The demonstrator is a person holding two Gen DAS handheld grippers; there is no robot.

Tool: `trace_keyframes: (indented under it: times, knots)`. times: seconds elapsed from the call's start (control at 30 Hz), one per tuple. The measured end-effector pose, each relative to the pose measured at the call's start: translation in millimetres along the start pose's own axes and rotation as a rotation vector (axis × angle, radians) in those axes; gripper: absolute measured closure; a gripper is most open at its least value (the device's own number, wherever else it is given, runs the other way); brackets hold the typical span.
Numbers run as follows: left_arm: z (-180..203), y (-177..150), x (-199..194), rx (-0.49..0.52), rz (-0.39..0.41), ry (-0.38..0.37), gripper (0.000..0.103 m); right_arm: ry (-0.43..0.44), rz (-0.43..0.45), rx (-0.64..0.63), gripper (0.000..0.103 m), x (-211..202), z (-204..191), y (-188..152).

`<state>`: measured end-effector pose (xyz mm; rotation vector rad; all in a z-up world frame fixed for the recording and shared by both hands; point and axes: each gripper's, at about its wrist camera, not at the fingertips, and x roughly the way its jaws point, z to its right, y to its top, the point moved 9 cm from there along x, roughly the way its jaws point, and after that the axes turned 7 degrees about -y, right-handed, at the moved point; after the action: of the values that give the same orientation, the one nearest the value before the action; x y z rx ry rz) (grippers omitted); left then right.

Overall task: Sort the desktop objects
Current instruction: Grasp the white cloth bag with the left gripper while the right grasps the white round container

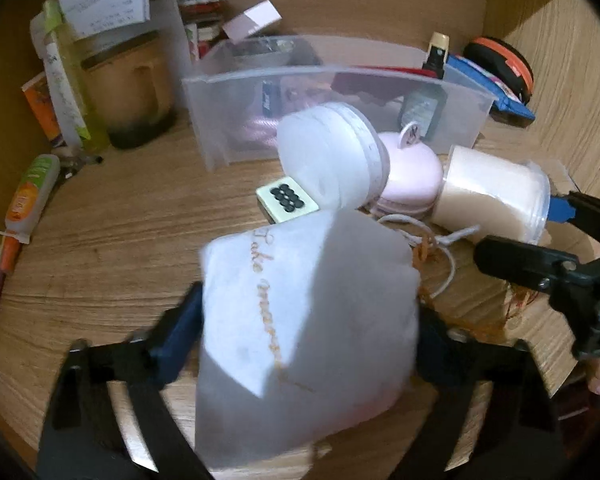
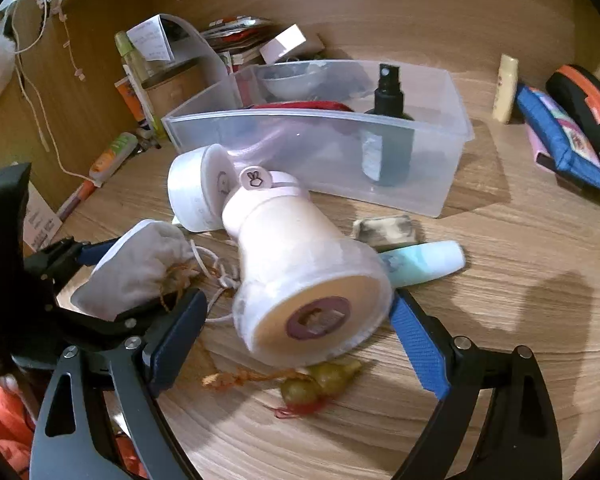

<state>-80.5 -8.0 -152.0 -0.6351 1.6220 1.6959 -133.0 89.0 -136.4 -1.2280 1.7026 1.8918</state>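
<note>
Clamped in left hand-held gripper point(image 1: 308, 320): grey drawstring pouch point(image 1: 300, 320), raised toward clear bin point(image 1: 340, 92) at 12 o'clock, probably for sorting. Spread apart at 3 o'clock, right hand-held gripper point(image 2: 296, 312) around cream jar point(image 2: 304, 288) lying on worktop point(image 2: 500, 280), seemingly not gripping.

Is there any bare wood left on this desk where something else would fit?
Yes. Bare desk lies right of the mint tube, between the clear bin and the blue pouch. Another patch lies in front of the bin, left of the white jar. The middle is crowded: jar, cream tub, cloth pouch, cord and gourd charm.
</note>
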Motion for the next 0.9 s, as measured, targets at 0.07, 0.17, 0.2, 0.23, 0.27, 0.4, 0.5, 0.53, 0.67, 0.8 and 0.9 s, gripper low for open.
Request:
trace_keyframes:
  times: [0.07,0.17,0.2,0.23,0.27,0.4,0.5,0.53,0.67,0.8,0.9]
  knots:
    - [-5,2,-2,-0.017,0.005,-0.008,0.039,-0.010,-0.002,-0.002,0.014,2,-1,0]
    - [-13,6,-6,-0.057,0.019,-0.016,0.044,-0.020,0.022,0.023,0.033,-1,5,4]
    - [-17,7,-8,-0.067,0.029,-0.007,0.046,-0.008,0.021,0.023,0.035,-2,5,5]
    - [-21,9,-11,-0.080,0.037,-0.005,0.047,0.006,0.021,0.025,0.036,-3,6,5]
    - [-24,10,-13,-0.092,0.042,-0.008,0.050,0.012,0.023,0.028,0.036,-4,6,5]
    - [-34,17,-24,-0.129,0.077,-0.005,0.051,0.015,0.032,0.037,0.036,-9,6,4]
    - [-36,26,-36,-0.127,0.116,0.008,0.052,0.024,0.058,0.054,0.036,-17,8,9]
    - [-36,28,-40,-0.126,0.127,0.006,0.052,0.020,0.070,0.056,0.036,-20,9,11]
    - [-32,43,-57,-0.114,0.183,0.002,0.052,0.015,0.115,0.065,0.036,-34,11,22]
    - [-28,60,-73,-0.104,0.236,-0.004,0.052,0.010,0.159,0.080,0.036,-48,17,34]
    - [-25,73,-83,-0.097,0.270,-0.019,0.052,0.001,0.195,0.082,0.037,-59,20,43]
